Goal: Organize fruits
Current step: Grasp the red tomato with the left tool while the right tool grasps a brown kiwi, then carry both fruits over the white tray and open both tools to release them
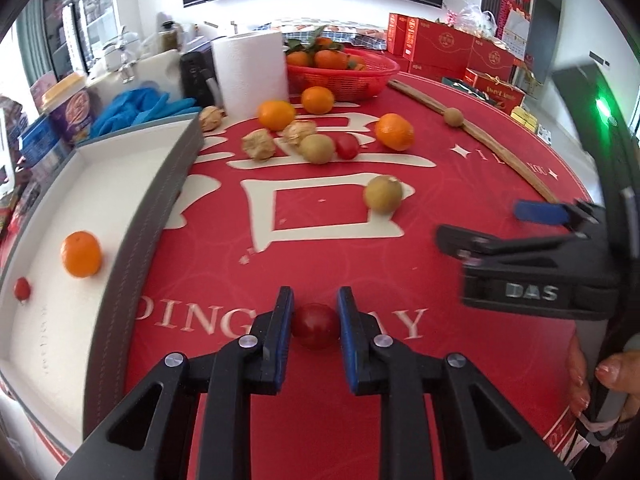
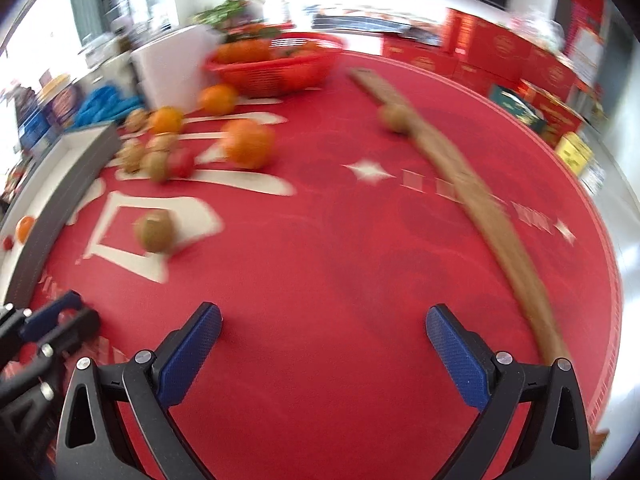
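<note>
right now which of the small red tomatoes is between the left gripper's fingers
The tomato on the red mat nearest the camera, clamped by the left gripper; one sits in the white tray, another beside a kiwi.

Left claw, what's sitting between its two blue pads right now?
A small red tomato sits between the left claw's pads, which press on both its sides. The left wrist view shows it.

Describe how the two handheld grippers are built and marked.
Both are black plastic frames with triangular cut-outs and silver rivets at the pivots. The left gripper and the right gripper each carry two flat blue textured pads. Seen from the left wrist, the right one's body bears the raised letters DAS and a green light.
</note>
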`<move>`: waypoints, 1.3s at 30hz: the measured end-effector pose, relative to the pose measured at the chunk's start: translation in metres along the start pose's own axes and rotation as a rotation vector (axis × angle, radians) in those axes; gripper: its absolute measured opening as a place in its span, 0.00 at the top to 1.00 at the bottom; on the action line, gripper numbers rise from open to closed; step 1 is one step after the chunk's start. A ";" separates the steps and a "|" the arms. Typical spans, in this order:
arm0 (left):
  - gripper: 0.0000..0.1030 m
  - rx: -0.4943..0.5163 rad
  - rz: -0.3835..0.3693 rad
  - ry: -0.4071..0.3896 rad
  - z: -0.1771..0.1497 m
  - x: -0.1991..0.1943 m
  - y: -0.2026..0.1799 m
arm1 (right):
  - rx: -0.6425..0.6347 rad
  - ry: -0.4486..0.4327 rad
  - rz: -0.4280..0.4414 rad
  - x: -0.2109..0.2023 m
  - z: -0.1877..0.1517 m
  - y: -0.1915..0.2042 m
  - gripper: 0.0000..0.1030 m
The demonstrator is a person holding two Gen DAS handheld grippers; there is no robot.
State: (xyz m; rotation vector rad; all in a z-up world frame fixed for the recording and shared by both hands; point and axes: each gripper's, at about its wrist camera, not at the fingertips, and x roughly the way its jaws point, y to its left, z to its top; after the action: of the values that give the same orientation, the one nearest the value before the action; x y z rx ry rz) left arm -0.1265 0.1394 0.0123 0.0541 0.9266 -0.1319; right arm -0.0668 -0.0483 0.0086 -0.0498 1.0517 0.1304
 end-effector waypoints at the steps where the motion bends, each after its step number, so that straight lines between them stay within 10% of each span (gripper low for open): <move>1: 0.76 -0.004 0.003 -0.001 -0.001 -0.001 0.002 | -0.022 -0.001 0.027 0.003 0.005 0.010 0.00; 7: 0.76 -0.033 0.008 -0.007 -0.005 -0.004 0.016 | -0.100 -0.014 0.044 0.018 0.027 0.050 0.06; 9: 0.76 -0.044 -0.002 -0.005 -0.005 -0.005 0.020 | -0.108 -0.036 0.048 0.014 0.027 0.055 0.28; 11: 0.76 -0.050 -0.014 -0.009 -0.004 -0.006 0.022 | -0.110 -0.037 0.051 0.010 0.027 0.058 0.72; 24: 0.76 -0.100 -0.026 -0.146 0.013 -0.050 0.052 | 0.032 0.036 0.240 -0.005 0.040 0.051 0.71; 39: 0.77 -0.313 0.216 -0.169 -0.003 -0.053 0.173 | -0.127 0.029 0.361 -0.013 0.067 0.160 0.71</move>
State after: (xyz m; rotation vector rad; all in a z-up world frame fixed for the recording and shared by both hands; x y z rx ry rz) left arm -0.1371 0.3162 0.0509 -0.1452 0.7584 0.2070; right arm -0.0366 0.1161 0.0566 0.0246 1.0733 0.5248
